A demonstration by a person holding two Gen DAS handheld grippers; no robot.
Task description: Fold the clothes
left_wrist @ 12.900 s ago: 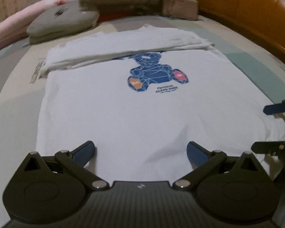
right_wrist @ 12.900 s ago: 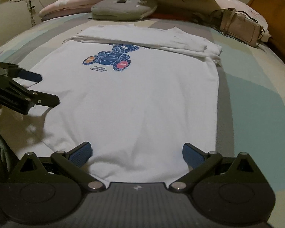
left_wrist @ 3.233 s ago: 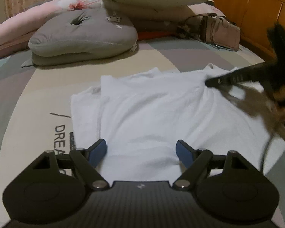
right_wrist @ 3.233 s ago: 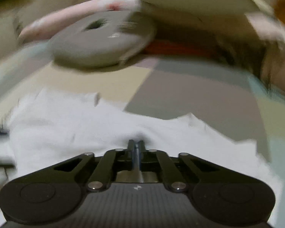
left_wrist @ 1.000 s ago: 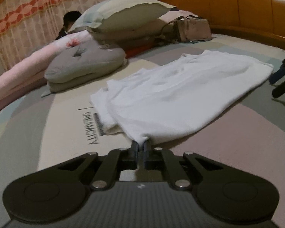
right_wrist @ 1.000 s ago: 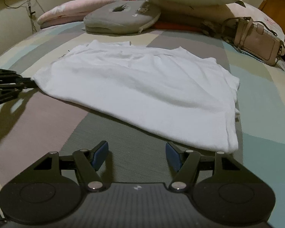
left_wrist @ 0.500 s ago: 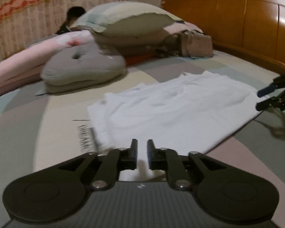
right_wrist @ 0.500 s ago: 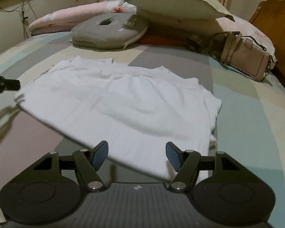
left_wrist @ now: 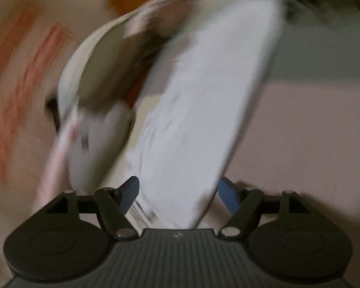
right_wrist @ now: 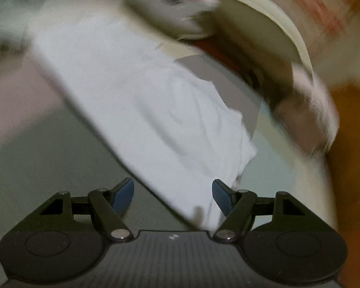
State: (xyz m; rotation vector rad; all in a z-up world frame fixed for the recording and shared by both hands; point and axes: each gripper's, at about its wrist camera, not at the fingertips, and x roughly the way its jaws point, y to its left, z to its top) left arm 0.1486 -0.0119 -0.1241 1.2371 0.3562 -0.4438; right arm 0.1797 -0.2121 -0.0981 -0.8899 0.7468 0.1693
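Both the left gripper (left_wrist: pixel 177 193) and the right gripper (right_wrist: pixel 172 195) are spread wide and hold nothing, each poised over one end of the white T-shirt (right_wrist: pixel 141 100). The shirt lies on the patchwork bedspread (right_wrist: pixel 36 144) as a long, soft, lightly creased band, so by my judgement at least one more fold across its length is left. Motion blur hides finer detail of the pillows (right_wrist: pixel 256 48) beyond it.

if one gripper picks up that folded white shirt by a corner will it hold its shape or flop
Probably flop: the white shirt is thin cloth with soft wrinkles, lying limp on the bedspread. Its folded layers look loose, so they would likely slide apart. It seems light; both open grippers, left gripper and right gripper, would support it better.
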